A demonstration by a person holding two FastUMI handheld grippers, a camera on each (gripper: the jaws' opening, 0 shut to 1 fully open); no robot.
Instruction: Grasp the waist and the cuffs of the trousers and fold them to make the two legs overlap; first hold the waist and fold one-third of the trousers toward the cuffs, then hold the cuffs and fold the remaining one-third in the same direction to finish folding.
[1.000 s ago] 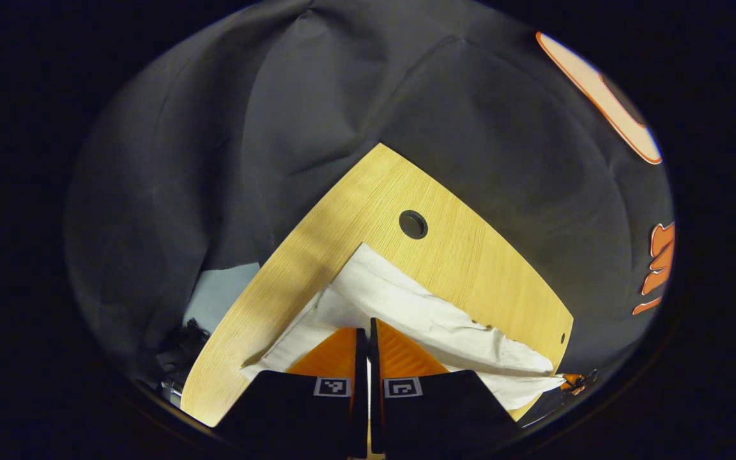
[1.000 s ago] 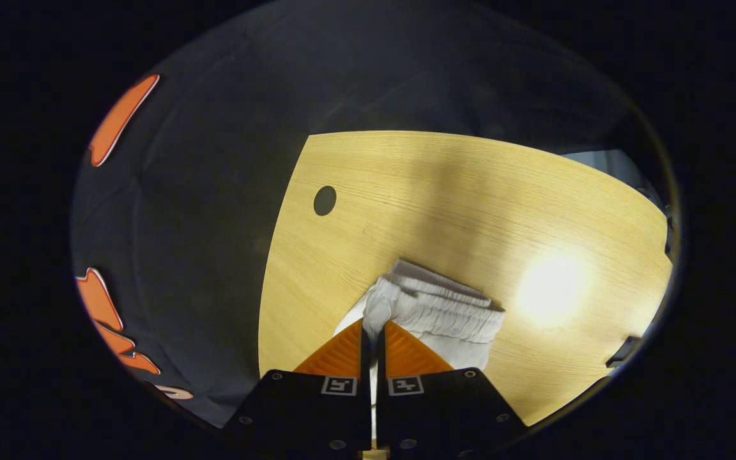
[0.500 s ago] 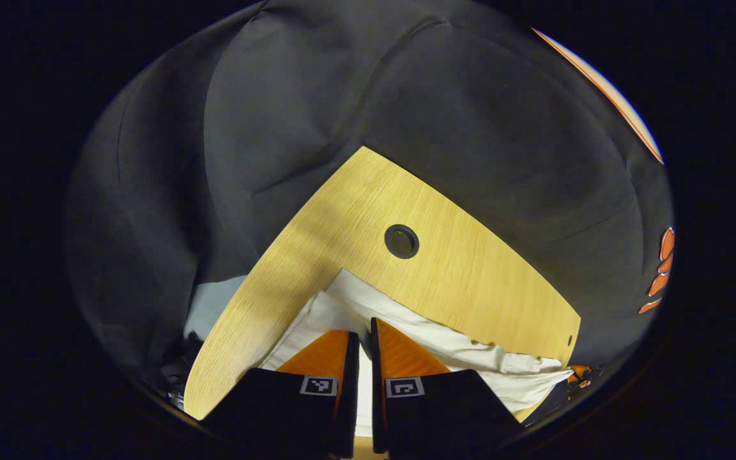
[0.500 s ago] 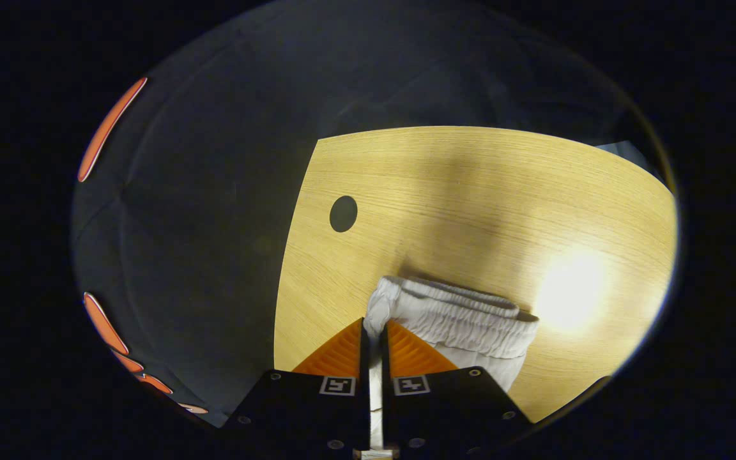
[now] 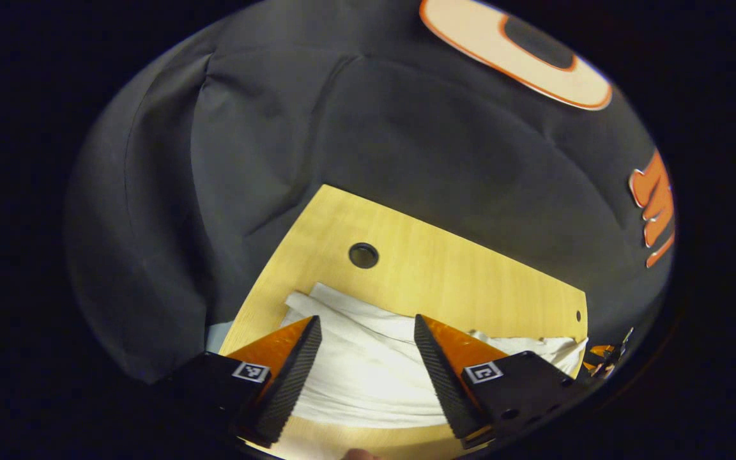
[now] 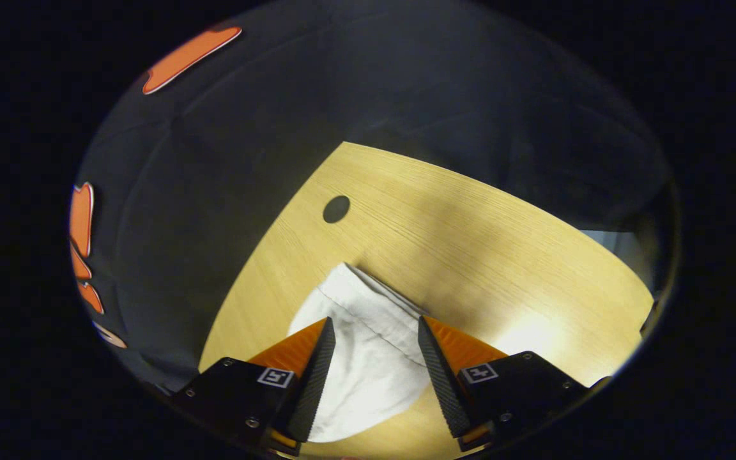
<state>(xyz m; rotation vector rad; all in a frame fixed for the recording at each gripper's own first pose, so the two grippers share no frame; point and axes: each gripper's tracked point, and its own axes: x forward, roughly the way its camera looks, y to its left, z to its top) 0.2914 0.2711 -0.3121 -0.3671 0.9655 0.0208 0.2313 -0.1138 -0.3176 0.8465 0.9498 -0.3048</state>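
table: light wood-grain top (image 5: 470, 281), round cable hole (image 5: 363, 255) near its far edge | wall: creased black cloth (image 5: 266, 140) hangs behind and beside the table | light: bright glare spot on the wood (image 6: 528, 332) | floor: pale patch past the table's corner (image 6: 611, 243)

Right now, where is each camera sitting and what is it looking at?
Left gripper view: rides on the left gripper, looking down past its open fingers at white trousers on the wooden table.
Right gripper view: rides on the right gripper, fingers open over the trousers.
Both share the trousers, table and its round hole.
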